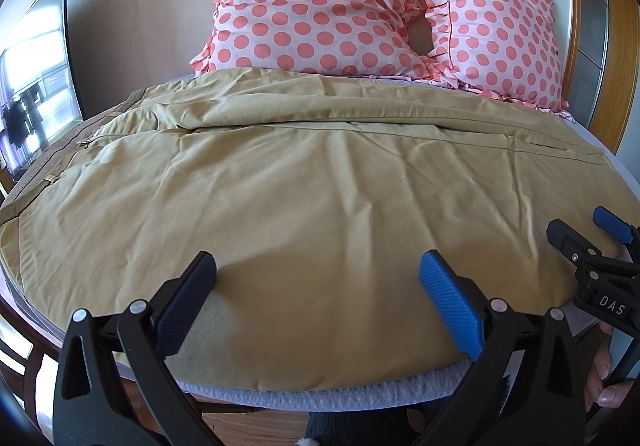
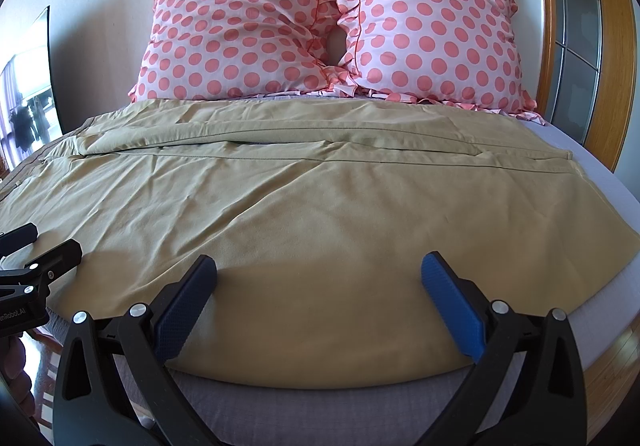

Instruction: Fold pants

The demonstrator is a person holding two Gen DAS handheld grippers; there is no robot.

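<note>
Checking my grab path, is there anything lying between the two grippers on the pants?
Nothing but bare pants fabric between left gripper and right gripper; both wrist views show it.

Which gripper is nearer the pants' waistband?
Left. The waistband lies at the bed's left side; the left gripper hovers over the near leg's middle, the right gripper farther right, toward the cuffs.

Khaki pants [image 2: 304, 214] lie spread flat across the grey-sheeted bed [image 2: 320, 410], waistband at left, leg hems at right, one leg beyond the other. Right gripper [image 2: 319, 278] hovers over the near edge of the cloth, jaws wide apart, nothing between them; left gripper [image 2: 38, 244] enters at left edge, fingers parted. Two pink polka-dot pillows [image 2: 328, 26] lean against the wall behind.
</note>
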